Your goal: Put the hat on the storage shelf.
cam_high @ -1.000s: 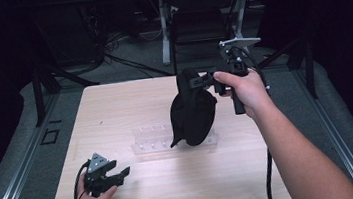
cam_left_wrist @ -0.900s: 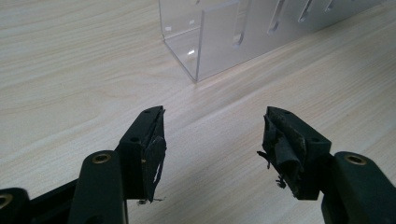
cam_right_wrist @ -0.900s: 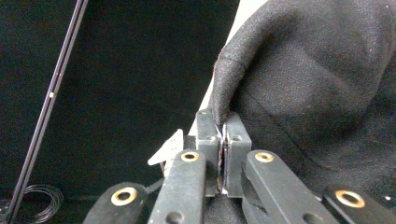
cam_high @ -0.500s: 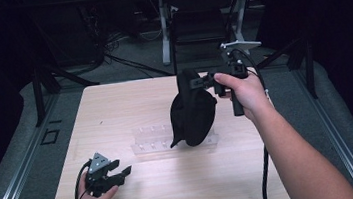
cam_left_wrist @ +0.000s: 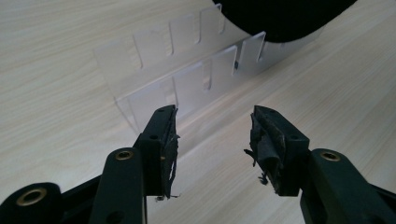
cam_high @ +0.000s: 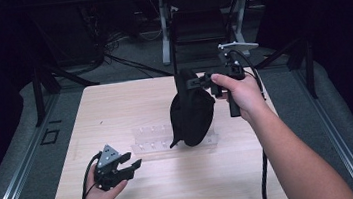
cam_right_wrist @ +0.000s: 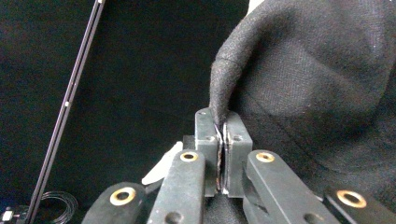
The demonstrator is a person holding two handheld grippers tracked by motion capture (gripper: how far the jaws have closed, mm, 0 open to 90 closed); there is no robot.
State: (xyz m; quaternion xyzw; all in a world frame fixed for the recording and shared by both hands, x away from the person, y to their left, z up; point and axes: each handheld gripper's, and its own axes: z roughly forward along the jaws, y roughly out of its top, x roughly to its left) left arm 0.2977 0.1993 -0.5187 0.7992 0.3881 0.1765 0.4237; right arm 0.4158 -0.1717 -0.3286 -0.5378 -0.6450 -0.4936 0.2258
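My right gripper (cam_high: pixel 201 81) is clenched on the edge of the black bag (cam_high: pixel 191 113), holding it above the clear rack (cam_left_wrist: pixel 187 79). My left gripper (cam_high: pixel 129 166) has just been closing with nothing between its jaws, so the rack is not grasped yet

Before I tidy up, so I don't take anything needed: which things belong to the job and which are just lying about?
In use:
black cloth bag, clamped in the right tongs
clear slotted rack
left tongs, open, near the rack

Lying about:
chair beyond the table
floor cables
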